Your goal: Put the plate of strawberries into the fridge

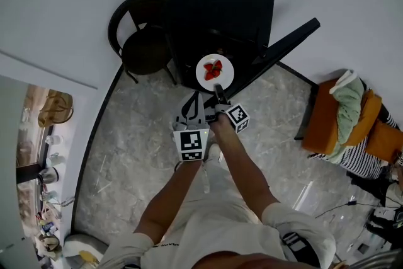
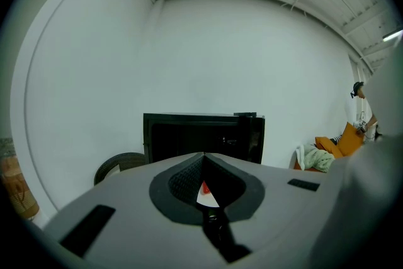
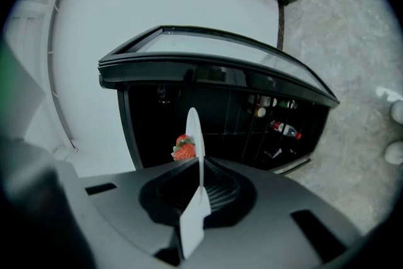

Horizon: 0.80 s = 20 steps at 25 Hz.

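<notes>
Your right gripper (image 1: pixel 218 94) is pinching the plate (image 1: pixel 215 72) of strawberries (image 1: pixel 213 69) by its near rim, holding it before the open fridge (image 1: pixel 220 3); your left gripper (image 1: pixel 191 101) is hovering alongside, jaws together, empty.

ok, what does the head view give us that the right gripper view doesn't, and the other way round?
Head view only: the black chair beside the fridge, the person's arms, and the plate seen from above with its strawberries.
Right gripper view only: bottles inside the fridge, and the plate edge-on, its rim pinched in the right tool.
Both: the open fridge, plate, strawberries, right tool, and the orange seat with the pale green cloth.
</notes>
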Tool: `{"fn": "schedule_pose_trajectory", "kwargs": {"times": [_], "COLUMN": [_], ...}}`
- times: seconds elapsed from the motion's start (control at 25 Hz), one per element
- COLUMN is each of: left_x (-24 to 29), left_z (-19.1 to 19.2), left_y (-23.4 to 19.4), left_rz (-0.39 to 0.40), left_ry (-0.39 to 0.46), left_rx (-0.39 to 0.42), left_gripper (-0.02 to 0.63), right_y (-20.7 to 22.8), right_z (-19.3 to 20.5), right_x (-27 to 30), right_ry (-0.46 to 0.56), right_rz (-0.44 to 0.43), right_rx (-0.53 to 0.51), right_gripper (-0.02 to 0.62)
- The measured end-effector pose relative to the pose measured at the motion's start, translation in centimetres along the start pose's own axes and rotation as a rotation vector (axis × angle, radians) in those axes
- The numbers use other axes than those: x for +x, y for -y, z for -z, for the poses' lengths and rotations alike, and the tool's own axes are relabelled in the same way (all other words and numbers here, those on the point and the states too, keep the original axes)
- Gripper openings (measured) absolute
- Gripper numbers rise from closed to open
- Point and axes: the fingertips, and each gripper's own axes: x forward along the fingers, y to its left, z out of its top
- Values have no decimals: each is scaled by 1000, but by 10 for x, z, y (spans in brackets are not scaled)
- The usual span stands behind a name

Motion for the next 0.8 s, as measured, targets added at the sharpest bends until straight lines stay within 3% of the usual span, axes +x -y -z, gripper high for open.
{"fn": "schedule_pose_trajectory", "kwargs": {"times": [0.8], "left_x": [19], "left_z": [43], "left_y": [-2], "left_rz": [-7], "left_ry": [-17], "left_rx": [-21], "left_gripper": [3], "right_y": [71], "right_z": [-19], "right_x": [44], "right_ry": [53], "right_rz": [-2], "right_rx": [-21], "right_gripper": [18]}}
